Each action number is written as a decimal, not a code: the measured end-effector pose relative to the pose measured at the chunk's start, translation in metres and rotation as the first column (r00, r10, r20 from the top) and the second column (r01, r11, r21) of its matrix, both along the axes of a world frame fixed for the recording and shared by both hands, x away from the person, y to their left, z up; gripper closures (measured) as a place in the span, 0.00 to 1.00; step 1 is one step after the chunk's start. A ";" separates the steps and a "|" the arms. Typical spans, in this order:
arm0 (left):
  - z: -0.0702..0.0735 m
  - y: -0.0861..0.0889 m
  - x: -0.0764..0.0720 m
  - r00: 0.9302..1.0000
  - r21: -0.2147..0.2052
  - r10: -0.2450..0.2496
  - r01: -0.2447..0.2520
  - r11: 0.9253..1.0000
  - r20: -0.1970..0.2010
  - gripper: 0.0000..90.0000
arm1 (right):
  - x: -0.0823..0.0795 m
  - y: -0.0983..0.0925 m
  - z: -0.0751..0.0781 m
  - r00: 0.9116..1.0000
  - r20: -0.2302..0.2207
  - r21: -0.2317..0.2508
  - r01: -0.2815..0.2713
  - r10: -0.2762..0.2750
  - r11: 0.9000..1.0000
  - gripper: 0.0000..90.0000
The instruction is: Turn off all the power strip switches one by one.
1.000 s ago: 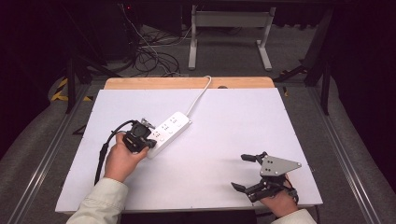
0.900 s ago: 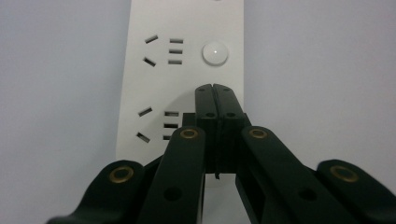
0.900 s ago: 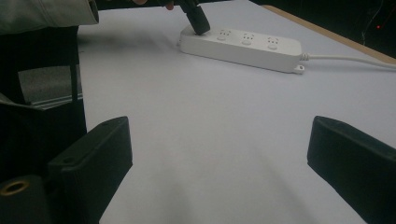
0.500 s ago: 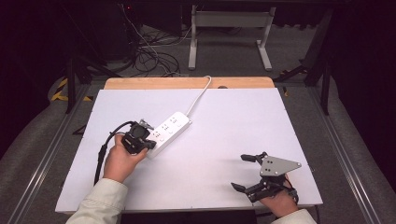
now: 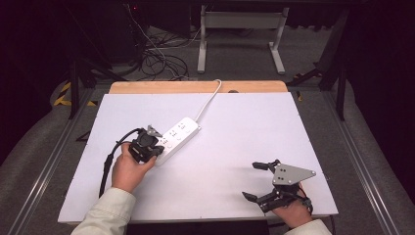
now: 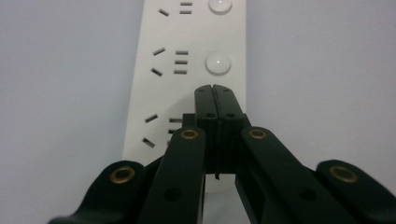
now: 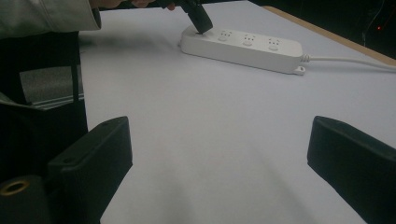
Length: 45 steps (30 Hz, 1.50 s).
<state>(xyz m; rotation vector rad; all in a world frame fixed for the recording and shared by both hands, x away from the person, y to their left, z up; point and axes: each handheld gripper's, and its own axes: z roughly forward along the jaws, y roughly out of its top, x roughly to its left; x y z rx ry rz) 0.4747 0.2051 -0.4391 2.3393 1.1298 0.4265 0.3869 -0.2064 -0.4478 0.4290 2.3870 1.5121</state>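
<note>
A white power strip (image 5: 178,137) lies on the surface (image 5: 235,122), left of its middle, its cord (image 5: 208,100) running to the far edge. The left claw (image 6: 215,95), jaws pressed together, presses its tip on the strip's near end. The right claw (image 5: 258,182) rests near the near right corner, jaws spread wide, holding nothing.

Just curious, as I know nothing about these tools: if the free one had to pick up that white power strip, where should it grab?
Probably across the power strip's narrow width, near the cord end, coming from above. It lies flat, long and slim, and the left gripper already occupies the other end.
</note>
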 end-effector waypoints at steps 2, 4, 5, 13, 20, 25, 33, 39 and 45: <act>0.007 0.003 -0.004 0.998 -0.085 -0.005 0.010 0.996 0.065 1.00 | 0.001 -0.001 0.000 1.000 -0.001 0.001 -0.001 0.001 1.000 0.08; 0.017 0.006 -0.005 0.995 -0.150 -0.011 0.025 0.988 0.097 1.00 | 0.001 -0.001 0.000 1.000 -0.001 0.002 0.001 -0.001 1.000 0.08; 0.019 0.005 -0.006 0.994 -0.163 -0.009 0.027 0.986 0.108 1.00 | 0.001 -0.001 0.000 1.000 -0.002 0.002 -0.001 0.001 1.000 0.08; 0.013 -0.001 0.001 0.996 -0.155 -0.017 0.030 0.987 0.086 1.00 | 0.001 0.000 0.000 1.000 -0.002 0.000 0.001 -0.001 1.000 0.08; 0.002 -0.005 0.014 0.998 -0.158 -0.009 0.018 0.987 0.063 1.00 | 0.002 0.000 -0.001 1.000 -0.004 -0.006 -0.001 0.001 1.000 0.08; -0.004 -0.007 0.020 0.999 -0.153 -0.007 0.014 0.988 0.049 1.00 | 0.002 0.000 -0.001 1.000 -0.006 -0.004 0.000 0.000 1.000 0.08; -0.008 -0.008 0.022 0.999 -0.142 0.004 0.002 0.990 0.042 1.00 | 0.002 0.000 -0.001 1.000 -0.005 -0.006 -0.002 0.002 1.000 0.08; -0.011 -0.011 0.023 0.999 -0.137 -0.002 0.007 0.991 0.037 1.00 | 0.001 0.000 -0.001 1.000 -0.005 -0.005 -0.002 0.002 1.000 0.08; -0.011 -0.010 0.023 0.999 -0.112 0.018 -0.013 0.994 0.044 1.00 | 0.002 0.000 -0.001 1.000 -0.005 -0.006 -0.002 0.002 1.000 0.08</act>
